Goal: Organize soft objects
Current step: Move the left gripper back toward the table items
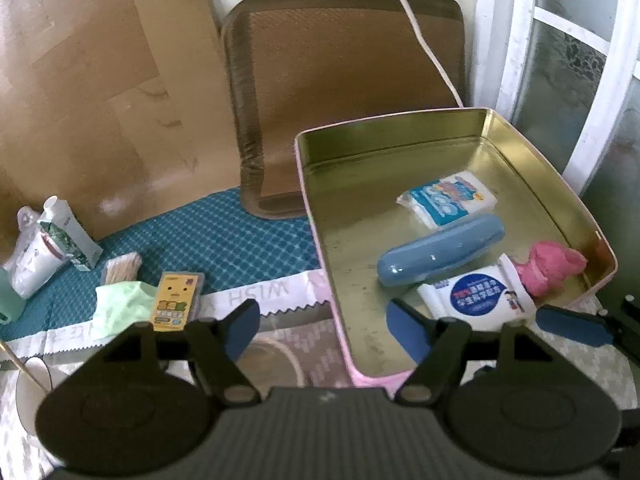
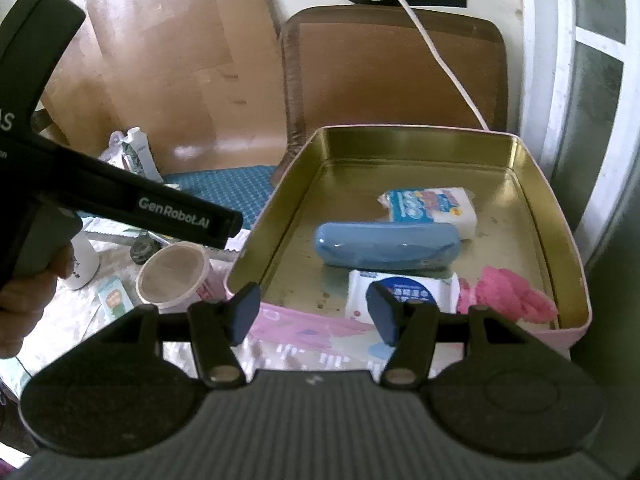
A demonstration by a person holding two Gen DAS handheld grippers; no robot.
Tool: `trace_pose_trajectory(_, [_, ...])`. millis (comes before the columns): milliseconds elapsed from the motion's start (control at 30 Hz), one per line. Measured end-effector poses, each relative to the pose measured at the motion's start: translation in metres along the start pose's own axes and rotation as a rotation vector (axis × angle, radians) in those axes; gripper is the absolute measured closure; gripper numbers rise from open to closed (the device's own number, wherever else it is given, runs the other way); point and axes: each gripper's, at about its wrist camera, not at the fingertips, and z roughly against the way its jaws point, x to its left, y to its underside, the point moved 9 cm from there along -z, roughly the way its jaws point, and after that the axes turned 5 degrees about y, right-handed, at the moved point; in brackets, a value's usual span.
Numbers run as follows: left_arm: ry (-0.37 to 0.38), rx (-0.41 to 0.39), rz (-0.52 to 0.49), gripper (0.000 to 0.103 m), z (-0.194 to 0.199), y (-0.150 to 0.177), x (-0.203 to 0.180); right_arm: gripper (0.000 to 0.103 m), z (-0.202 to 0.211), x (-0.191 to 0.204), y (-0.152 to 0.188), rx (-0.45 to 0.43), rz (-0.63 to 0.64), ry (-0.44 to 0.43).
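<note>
Left tongs (image 1: pixel 322 330) spread wide, nothing between the blue pads, poised over the near left corner of the tin tray (image 1: pixel 316 208). Right tongs (image 2: pixel 314 314) likewise wide apart and empty, held just short of the tray's near wall (image 2: pixel 304 326).

Tray contents: white tissue pack with blue print (image 1: pixel 448 200) toward the back; blue hard case (image 1: pixel 440 250) lying across the middle; white wipes pack with round blue label (image 1: pixel 480 296) at the near edge; pink soft cloth (image 1: pixel 550 266) bunched in the near right corner, touching the wipes pack.

Left wrist view only: pale green cloth (image 1: pixel 120 306) on the surface left of the tray, beside a yellow card pack (image 1: pixel 176 304); bundle of wooden sticks (image 1: pixel 122 266) just behind; toothpaste tube (image 1: pixel 68 232) leaning on a white bag (image 1: pixel 32 268); blue checked mat (image 1: pixel 240 236) underneath.

Right wrist view only: open paper cup (image 2: pixel 174 276) left of the tray; left tongs' black body crossing the upper left, gripped by the left hand (image 2: pixel 28 300).
</note>
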Motion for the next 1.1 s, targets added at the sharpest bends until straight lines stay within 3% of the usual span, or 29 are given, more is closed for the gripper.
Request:
trace_pose_trajectory(400, [0.037,-0.047,0.081,0.031,0.022,0.021,0.057,0.041,-0.005,0.051,-0.016,-0.028,0.063,-0.045])
trace_pose_trajectory(533, [0.054,-0.040,0.164,0.031,0.036,0.065,0.110,0.043,-0.008,0.092,-0.019,-0.036,0.136,-0.122])
trace_pose_trajectory(600, [0.034,-0.017,0.195,0.032,0.041,0.094,0.138,0.049,-0.009,0.120,-0.017,-0.029,0.192,-0.182])
trace_pose_trajectory(733, [0.000,0.078,0.285,0.034,0.039,0.152,0.193,0.052,-0.019,0.185,0.001,0.035,0.320,-0.324])
trace_pose_trajectory(833, [0.001,0.123,0.384,0.035,0.036,0.179,0.223,0.051,-0.040,0.228,0.021,0.101,0.422,-0.371])
trace_pose_trajectory(900, [0.011,0.124,0.425,0.036,0.037,0.186,0.236,0.050,-0.058,0.249,0.029,0.129,0.484,-0.364])
trace_pose_trajectory(1100, [0.080,0.122,0.444,0.037,0.038,0.187,0.248,0.049,-0.131,0.266,0.046,0.234,0.565,-0.208])
